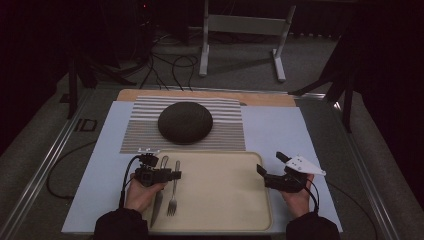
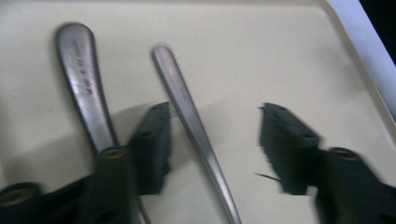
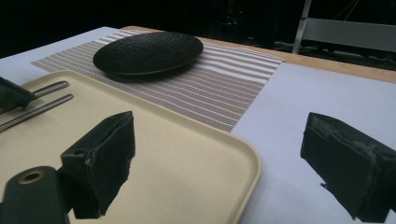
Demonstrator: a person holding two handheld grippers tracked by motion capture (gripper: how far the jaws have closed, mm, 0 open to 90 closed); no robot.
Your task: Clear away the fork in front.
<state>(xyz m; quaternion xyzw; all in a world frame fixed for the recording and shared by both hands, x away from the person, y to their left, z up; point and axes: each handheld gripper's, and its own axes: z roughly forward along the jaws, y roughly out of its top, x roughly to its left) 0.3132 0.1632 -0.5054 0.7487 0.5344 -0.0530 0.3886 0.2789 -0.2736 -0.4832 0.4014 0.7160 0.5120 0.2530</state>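
Fork (image 1: pixel 173 192) lies flat on the left part of the cream tray (image 1: pixel 225 200), tines toward the person, its handle running between the spread jaws of the left gripper (image 1: pixel 176 175), pads off the metal. Knife (image 1: pixel 159 195) lies just beside the fork, partly under that gripper. Right gripper (image 1: pixel 270 163) hangs released at the tray's right rim; beyond the tray a black plate (image 1: pixel 185 122) sits on a striped placemat (image 1: pixel 227 132).

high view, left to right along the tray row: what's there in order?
left gripper → fork → bare tray → right gripper
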